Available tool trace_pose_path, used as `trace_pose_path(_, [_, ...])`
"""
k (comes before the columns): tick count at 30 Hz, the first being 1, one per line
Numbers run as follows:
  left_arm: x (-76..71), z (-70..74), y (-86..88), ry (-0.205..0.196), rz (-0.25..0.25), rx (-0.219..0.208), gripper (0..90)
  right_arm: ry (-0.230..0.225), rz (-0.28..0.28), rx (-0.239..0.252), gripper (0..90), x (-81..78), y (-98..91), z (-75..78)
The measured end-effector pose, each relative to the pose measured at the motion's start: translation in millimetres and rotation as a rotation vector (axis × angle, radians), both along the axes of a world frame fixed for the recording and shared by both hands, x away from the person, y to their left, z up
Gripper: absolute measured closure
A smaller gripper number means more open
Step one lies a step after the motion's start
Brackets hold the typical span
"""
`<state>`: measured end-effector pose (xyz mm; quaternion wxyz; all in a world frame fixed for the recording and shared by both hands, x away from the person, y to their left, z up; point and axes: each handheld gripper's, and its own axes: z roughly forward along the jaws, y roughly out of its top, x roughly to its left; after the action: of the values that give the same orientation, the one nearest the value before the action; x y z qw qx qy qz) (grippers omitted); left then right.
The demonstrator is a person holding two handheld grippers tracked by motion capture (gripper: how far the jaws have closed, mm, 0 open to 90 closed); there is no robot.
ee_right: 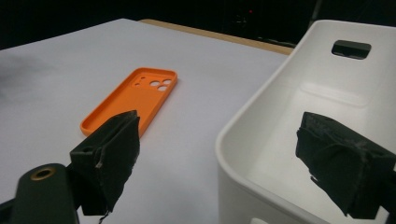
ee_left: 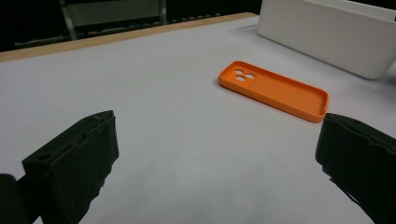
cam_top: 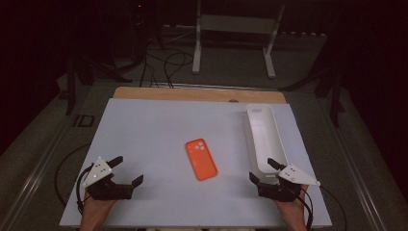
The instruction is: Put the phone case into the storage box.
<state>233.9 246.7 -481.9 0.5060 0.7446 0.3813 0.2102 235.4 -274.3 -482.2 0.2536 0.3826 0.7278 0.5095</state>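
An orange phone case lies flat in the middle of the white table top, camera holes toward the far side. A long white bin stands to its right, empty inside. My left gripper rests near the front left, open, with nothing between its jaws; the orange phone case lies ahead of it to the right. My right gripper sits at the front right by the near end of the white bin, open and empty, with the orange phone case off to its left.
A wooden strip edges the table's far side. Beyond it a white frame stand and cables sit on the dark floor. Bare table surface lies between the two grippers and around the case.
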Motion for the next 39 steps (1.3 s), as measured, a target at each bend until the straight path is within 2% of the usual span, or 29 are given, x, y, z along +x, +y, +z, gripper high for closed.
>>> trace_pose_path(10, [1.1,-0.9,-1.5,0.012,0.01,0.011,0.0,0.004,-0.006,-0.006,13.5,1.2,-0.6,-2.1])
trace_pose_path(20, [1.9,-0.4,-6.4,0.007,0.009,0.017,0.0,-0.003,-0.005,-0.021,13.4,0.6,2.5,-2.6])
trace_pose_path(26, [3.0,1.0,-11.1,0.004,0.006,0.015,0.0,-0.007,-0.009,-0.011,13.3,-0.2,3.2,-1.5])
trace_pose_path(36, [10.3,8.8,-21.7,0.011,-0.026,-0.004,0.0,-0.004,-0.01,-0.009,13.4,2.8,1.5,-0.2])
trace_pose_path(39, [12.4,10.6,-25.3,0.008,-0.028,0.003,0.0,0.002,-0.009,-0.013,13.4,3.4,2.4,-1.2])
